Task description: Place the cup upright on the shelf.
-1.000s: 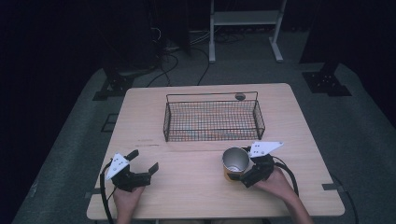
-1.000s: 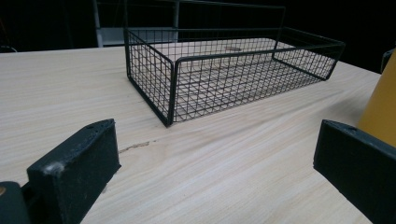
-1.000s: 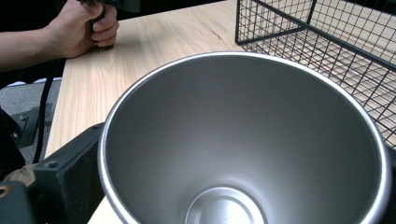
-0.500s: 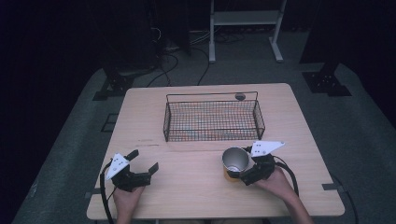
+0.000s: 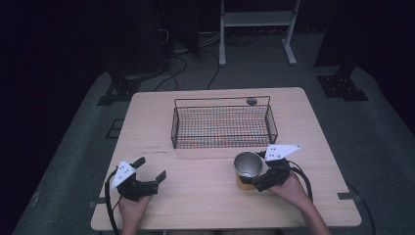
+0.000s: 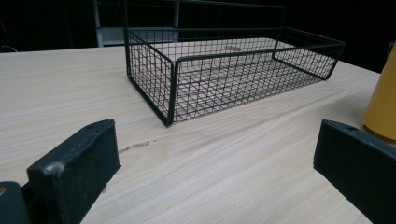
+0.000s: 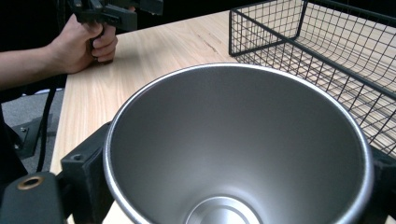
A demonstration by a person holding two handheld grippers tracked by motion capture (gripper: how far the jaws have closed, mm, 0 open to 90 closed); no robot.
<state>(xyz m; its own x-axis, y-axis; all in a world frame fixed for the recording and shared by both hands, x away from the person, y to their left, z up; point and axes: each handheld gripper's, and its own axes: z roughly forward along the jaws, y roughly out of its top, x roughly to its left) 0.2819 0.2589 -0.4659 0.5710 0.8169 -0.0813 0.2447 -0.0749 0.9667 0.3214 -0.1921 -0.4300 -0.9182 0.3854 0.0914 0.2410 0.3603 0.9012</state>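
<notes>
A metal cup (image 5: 246, 165), steel inside and yellow outside, stands upright at the table's front right. My right gripper (image 5: 255, 175) is shut on it, one jaw on each side of its wall. In the right gripper view the cup's open mouth (image 7: 238, 149) lies between the black fingers (image 7: 86, 175). My left gripper (image 5: 150, 169) rests at the front left, open, with nothing between its jaws. In the left gripper view that gripper (image 6: 215, 163) stands wide over bare wood, and the cup's yellow side (image 6: 384, 100) shows at the right edge.
A black wire basket (image 5: 222, 125) with nothing in it sits at the middle back of the wooden table (image 5: 205, 196); its near corner (image 6: 170, 88) is close ahead of the left gripper. A small dark round object (image 5: 251, 101) lies behind the basket. Cables trail from both grippers.
</notes>
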